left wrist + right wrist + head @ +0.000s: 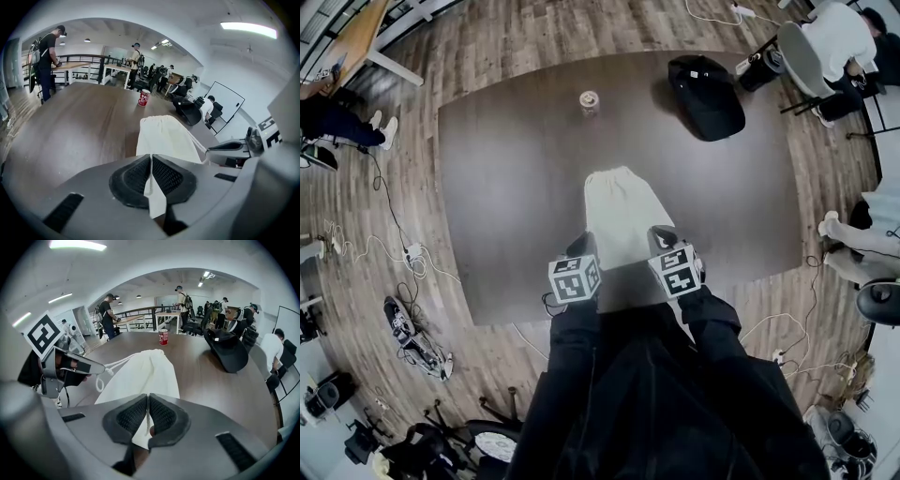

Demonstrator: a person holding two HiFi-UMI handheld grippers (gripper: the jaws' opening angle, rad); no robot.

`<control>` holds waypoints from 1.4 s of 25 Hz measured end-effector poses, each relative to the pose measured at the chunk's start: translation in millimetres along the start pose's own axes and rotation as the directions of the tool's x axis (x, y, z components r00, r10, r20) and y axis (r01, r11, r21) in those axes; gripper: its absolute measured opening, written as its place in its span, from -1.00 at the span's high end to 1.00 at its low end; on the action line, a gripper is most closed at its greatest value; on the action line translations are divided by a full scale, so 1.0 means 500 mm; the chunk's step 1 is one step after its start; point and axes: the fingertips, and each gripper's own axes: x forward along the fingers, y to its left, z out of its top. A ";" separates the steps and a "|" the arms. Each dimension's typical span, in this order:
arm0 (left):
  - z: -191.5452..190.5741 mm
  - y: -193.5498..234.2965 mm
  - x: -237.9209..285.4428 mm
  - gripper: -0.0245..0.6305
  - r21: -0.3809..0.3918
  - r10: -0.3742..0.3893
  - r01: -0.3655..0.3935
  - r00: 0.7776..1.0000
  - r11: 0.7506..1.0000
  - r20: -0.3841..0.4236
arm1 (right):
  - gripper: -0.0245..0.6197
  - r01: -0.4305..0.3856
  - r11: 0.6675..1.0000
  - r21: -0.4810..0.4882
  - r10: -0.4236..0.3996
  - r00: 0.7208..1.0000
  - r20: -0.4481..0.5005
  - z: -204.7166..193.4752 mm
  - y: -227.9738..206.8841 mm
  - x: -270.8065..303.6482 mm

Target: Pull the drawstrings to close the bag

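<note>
A white cloth drawstring bag (619,211) lies flat on the dark table (506,187), its gathered mouth pointing away from me toward the can. My left gripper (583,246) is shut on the bag's near left edge, and white fabric shows pinched between its pads (151,161). My right gripper (662,238) is shut on the near right edge, again with fabric between the pads (148,401). A white cord (199,143) runs along the bag's right side. In the right gripper view the cord (115,364) ends in a loop near the left gripper (70,364).
A red can (589,101) stands beyond the bag's mouth. A black backpack (706,94) lies at the table's far right. People stand and sit at desks around the room. Cables and gear lie on the wooden floor at the left.
</note>
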 end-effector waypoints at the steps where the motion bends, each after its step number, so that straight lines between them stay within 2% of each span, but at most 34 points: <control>1: -0.005 -0.006 0.005 0.81 0.002 -0.001 0.001 1.000 1.000 -0.007 | 0.81 -0.006 1.000 0.010 0.006 1.000 -0.001 -0.005 0.001 0.004; 4: -0.019 -0.015 0.017 0.81 0.011 -0.008 0.009 1.000 1.000 -0.024 | 0.80 -0.021 0.999 0.040 0.021 1.000 -0.006 -0.019 0.007 0.016; 9: -0.042 -0.016 0.010 0.78 0.019 -0.019 0.020 0.999 1.000 -0.048 | 0.42 -0.021 0.997 0.074 0.023 1.000 -0.018 -0.046 0.016 0.018; 11: -0.047 -0.018 0.000 0.52 0.026 -0.020 0.021 0.999 0.999 -0.050 | 0.32 -0.014 0.996 0.091 0.016 1.000 -0.023 -0.056 0.017 0.006; 15: -0.053 -0.031 -0.026 0.46 0.036 -0.024 0.025 0.999 0.999 -0.035 | 0.26 -0.003 0.995 0.096 0.003 1.000 -0.006 -0.066 0.022 -0.028; 20: -0.038 -0.050 -0.076 0.46 0.063 -0.028 0.027 0.999 0.998 0.023 | 0.27 0.025 0.998 0.058 -0.031 0.993 0.111 -0.016 0.028 -0.093; 25: 0.014 -0.100 -0.153 0.48 0.110 -0.048 0.033 0.990 0.993 0.134 | 0.51 0.064 0.998 0.019 -0.066 0.958 0.278 0.088 0.037 -0.190; 30: 0.103 -0.188 -0.240 0.60 0.195 -0.107 0.056 0.959 0.979 0.264 | 0.73 0.092 0.996 -0.015 -0.077 0.900 0.429 0.198 0.065 -0.301; 35: 0.186 -0.252 -0.335 0.68 0.251 -0.151 0.054 0.910 0.967 0.387 | 0.80 0.111 0.994 -0.020 -0.085 0.854 0.513 0.257 0.089 -0.394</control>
